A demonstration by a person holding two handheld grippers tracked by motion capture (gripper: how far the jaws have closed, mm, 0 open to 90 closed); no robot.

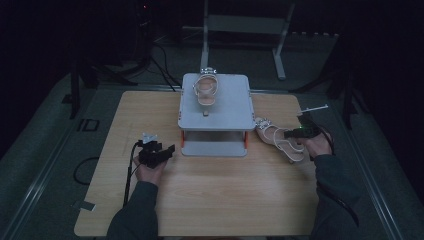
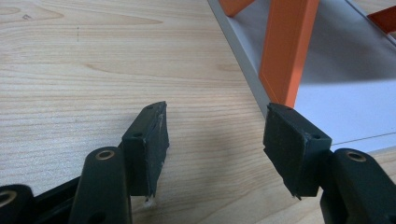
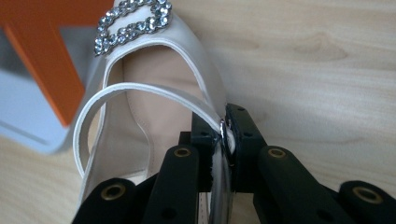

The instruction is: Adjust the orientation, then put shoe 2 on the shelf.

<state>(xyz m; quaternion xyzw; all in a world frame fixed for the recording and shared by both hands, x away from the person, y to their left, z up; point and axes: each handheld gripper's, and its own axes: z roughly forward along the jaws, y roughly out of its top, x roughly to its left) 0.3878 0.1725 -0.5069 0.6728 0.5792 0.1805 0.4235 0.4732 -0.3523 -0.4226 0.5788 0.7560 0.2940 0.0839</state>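
Looking from the high view, the sandal lies just right of the grey stand, long axis slanting away from it, in the right gripper; the left gripper waits left of the stand. Its own view shows empty, wide jaws. The right gripper view shows pads clamped on the heel strap.

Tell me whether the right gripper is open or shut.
Shut. In the right gripper view the right gripper has its jaws pinched on the side edge of the sandal, at the strap's metal ring, with no gap showing.
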